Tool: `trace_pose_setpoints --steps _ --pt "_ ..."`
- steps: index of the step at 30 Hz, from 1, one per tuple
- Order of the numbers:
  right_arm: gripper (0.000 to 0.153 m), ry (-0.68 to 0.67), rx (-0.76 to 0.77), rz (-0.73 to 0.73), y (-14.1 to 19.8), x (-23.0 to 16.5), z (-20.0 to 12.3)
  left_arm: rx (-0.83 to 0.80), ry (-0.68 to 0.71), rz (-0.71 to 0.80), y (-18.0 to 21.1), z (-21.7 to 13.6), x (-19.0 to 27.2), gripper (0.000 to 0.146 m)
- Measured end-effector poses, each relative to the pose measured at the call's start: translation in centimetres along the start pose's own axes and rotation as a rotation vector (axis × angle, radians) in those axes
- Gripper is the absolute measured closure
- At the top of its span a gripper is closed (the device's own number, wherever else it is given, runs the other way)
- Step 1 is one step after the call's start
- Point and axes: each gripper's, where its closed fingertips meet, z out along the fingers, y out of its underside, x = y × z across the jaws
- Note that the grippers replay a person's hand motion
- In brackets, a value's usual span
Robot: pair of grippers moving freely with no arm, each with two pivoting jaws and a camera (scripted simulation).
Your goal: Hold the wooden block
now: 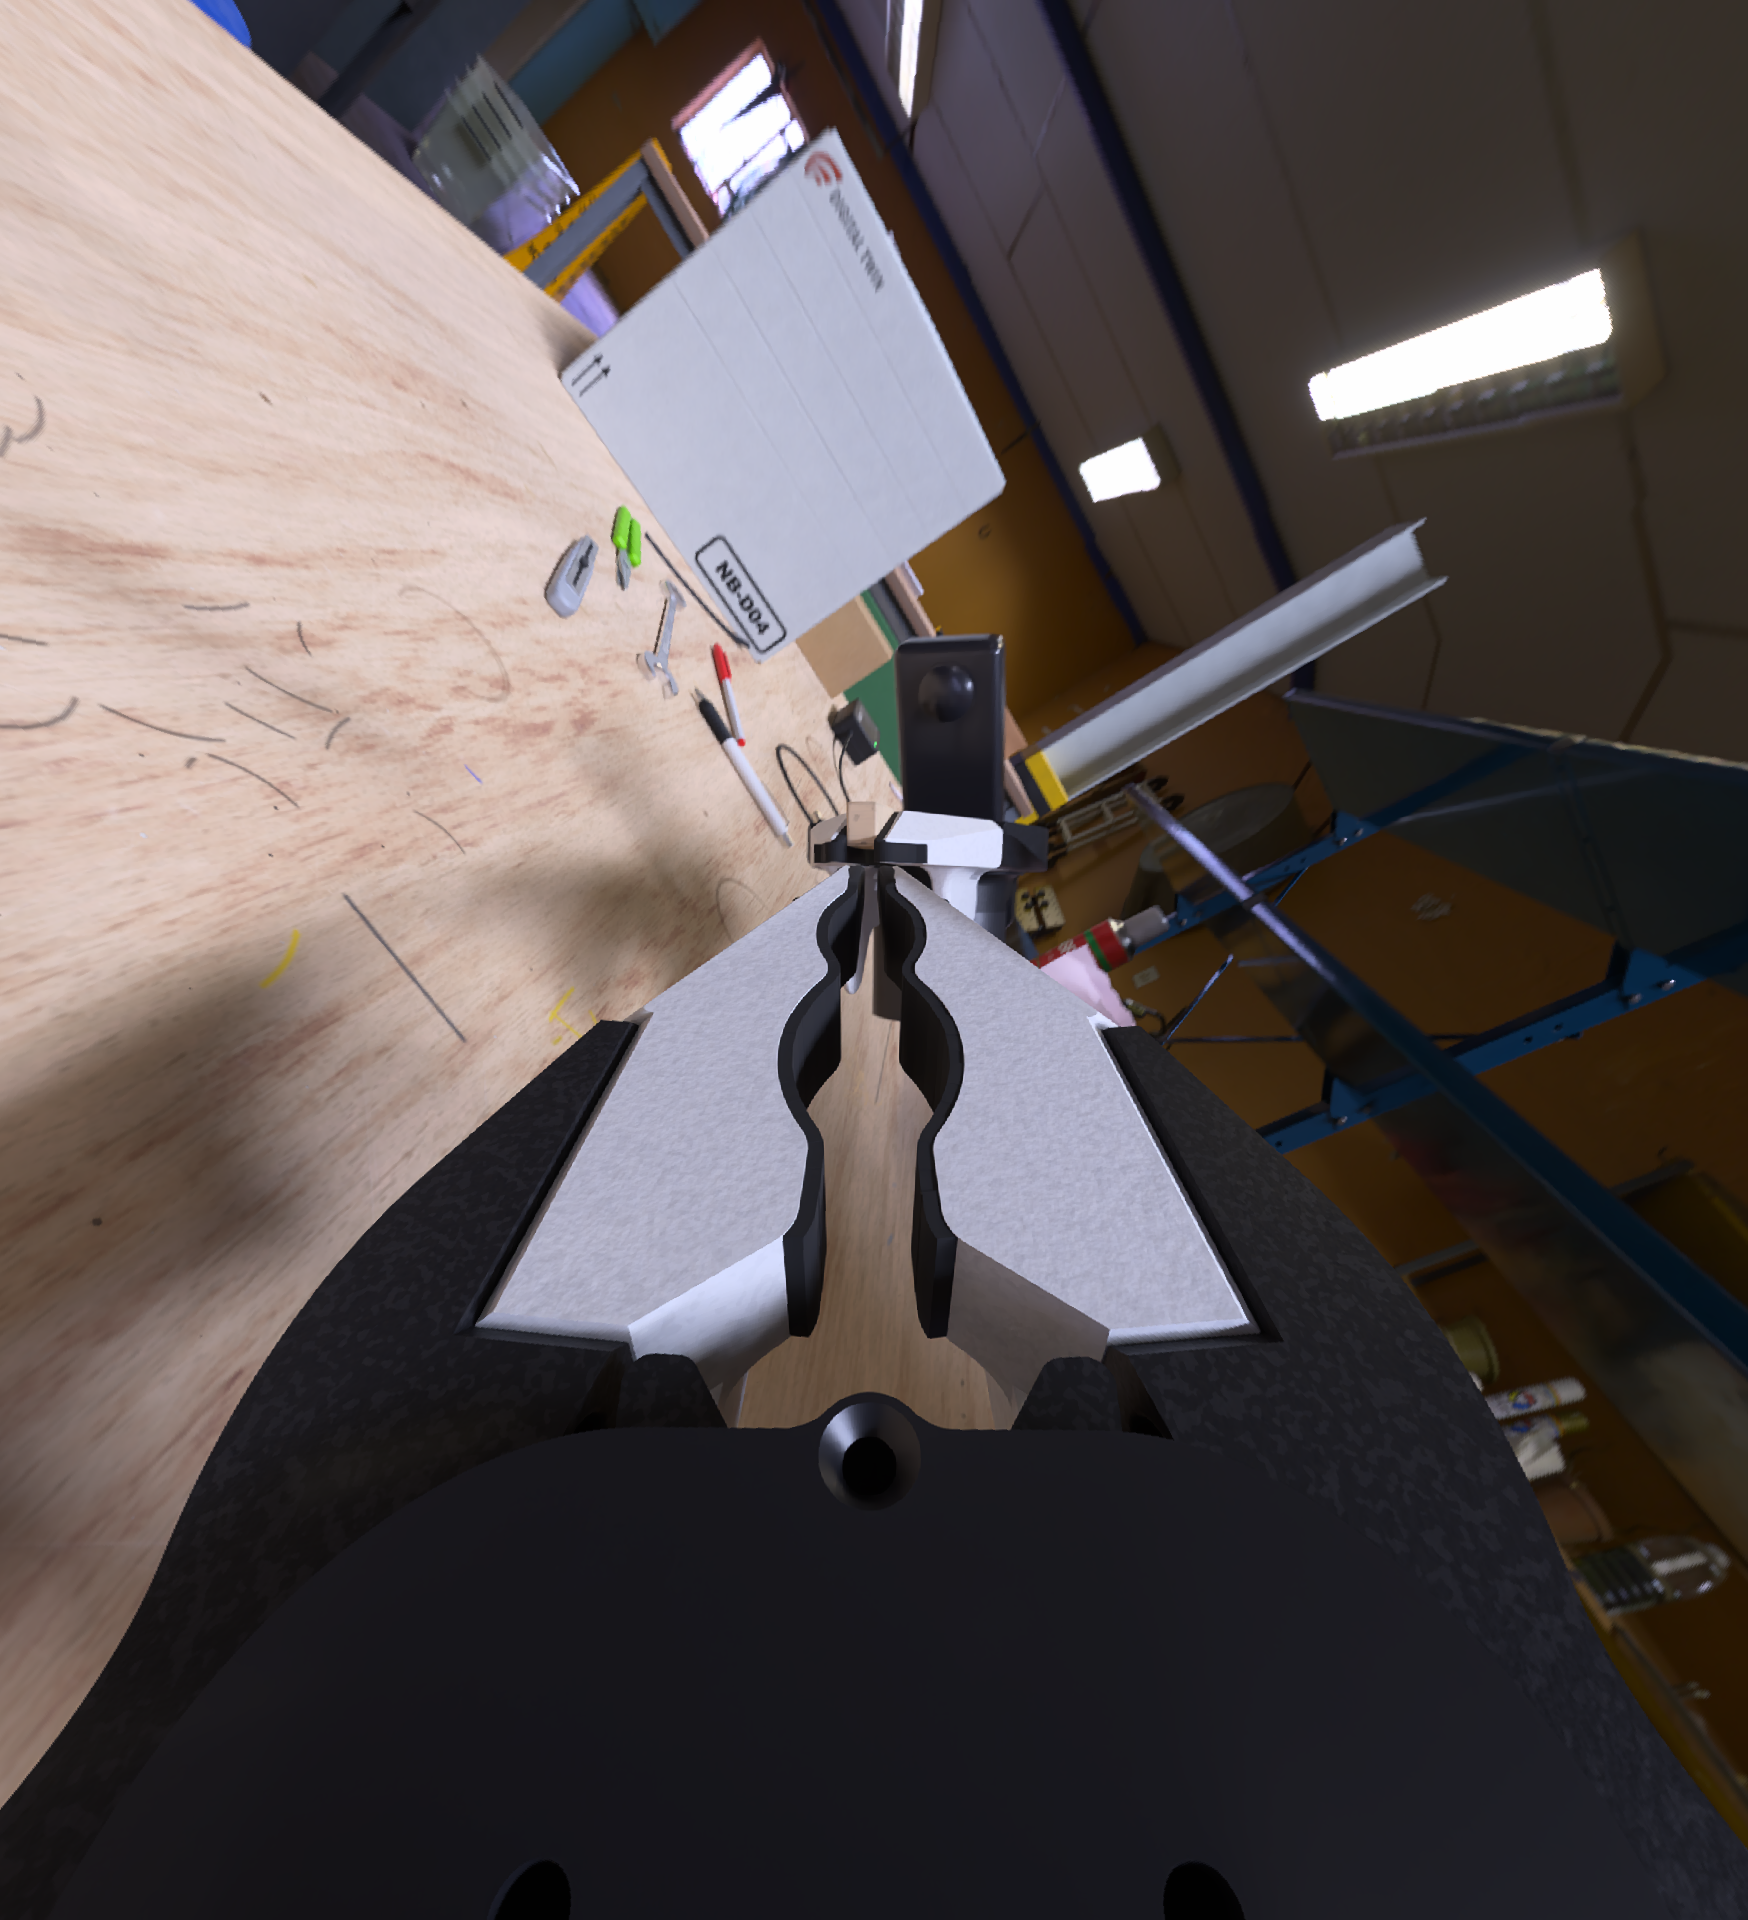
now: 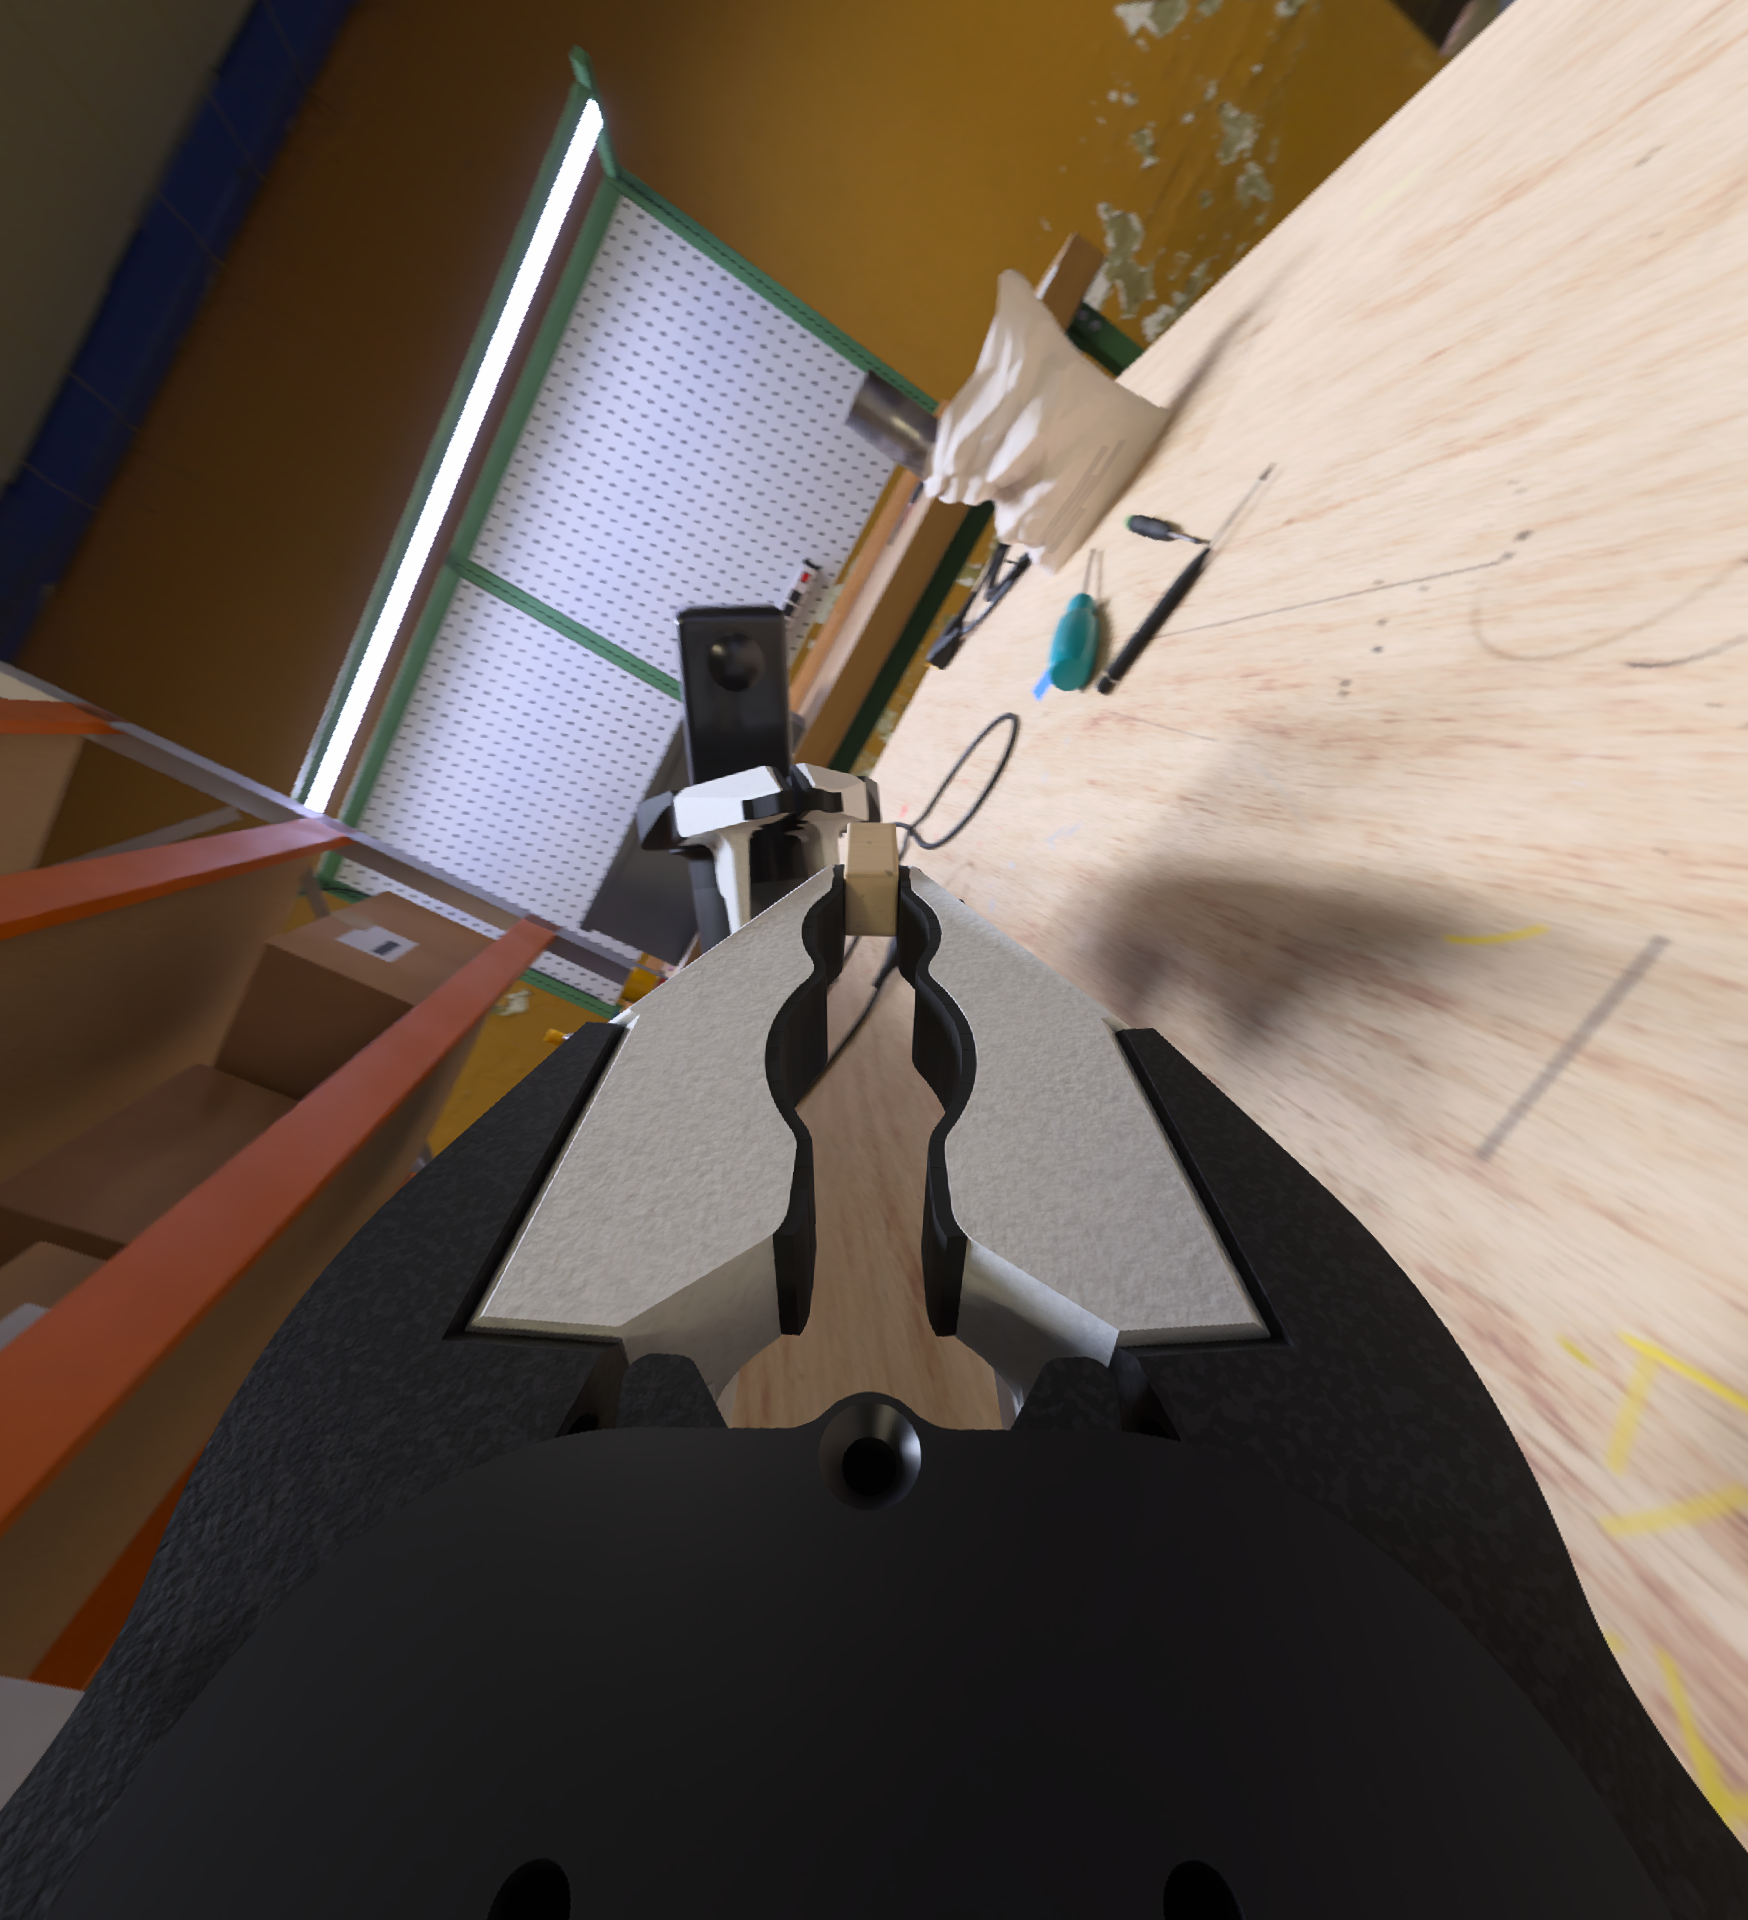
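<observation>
A small pale wooden block (image 2: 870, 878) sits between the fingertips of my right gripper (image 2: 870, 904), which is shut on it, above the plywood table (image 2: 1472, 623). In the left wrist view the block (image 1: 862, 823) shows just past the tips of my left gripper (image 1: 870, 894), and a tan strip of it shows in the gap lower down. The left fingers are closed to a narrow gap on it. The two grippers face each other: the left one (image 2: 828, 816) meets the block from the far side.
On the table (image 1: 226, 623) lie a white flat box (image 1: 787, 416), green pliers (image 1: 626, 540), a wrench (image 1: 664, 644), markers (image 1: 745, 748) and a black cable (image 1: 808, 779). The right wrist view shows a crumpled bag (image 2: 1036, 447), a teal screwdriver (image 2: 1072, 644) and a black pen (image 2: 1156, 618).
</observation>
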Motion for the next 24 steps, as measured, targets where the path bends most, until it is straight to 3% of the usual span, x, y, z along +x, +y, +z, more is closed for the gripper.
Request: trace_pose_setpoints --steps 6,11,14,16,19,24 --pt "0.144 0.008 -0.037 -0.003 1.2 0.8 -3.1 -0.13 0.052 0.061 2.5 2.4 -0.3 0.142" --pt "0.144 -0.034 -0.13 0.016 2.5 1.0 -4.4 -0.32 0.102 0.071 5.2 4.5 -0.8 0.116" --pt "0.144 -0.037 -0.201 -0.007 3.6 1.5 -4.6 -0.388 0.109 0.029 6.4 5.8 -1.5 0.113" --pt "0.145 -0.023 -0.256 -0.03 4.4 2.1 -4.7 -0.394 0.108 -0.026 6.6 6.5 -2.0 0.115" --pt "0.144 0.029 -0.214 -0.024 4.0 3.1 -4.8 -0.367 0.103 -0.042 6.5 6.9 -2.5 0.139" --pt "0.145 0.085 -0.192 -0.078 4.0 3.7 -4.5 -0.338 0.085 -0.05 6.9 6.6 -3.1 0.143"
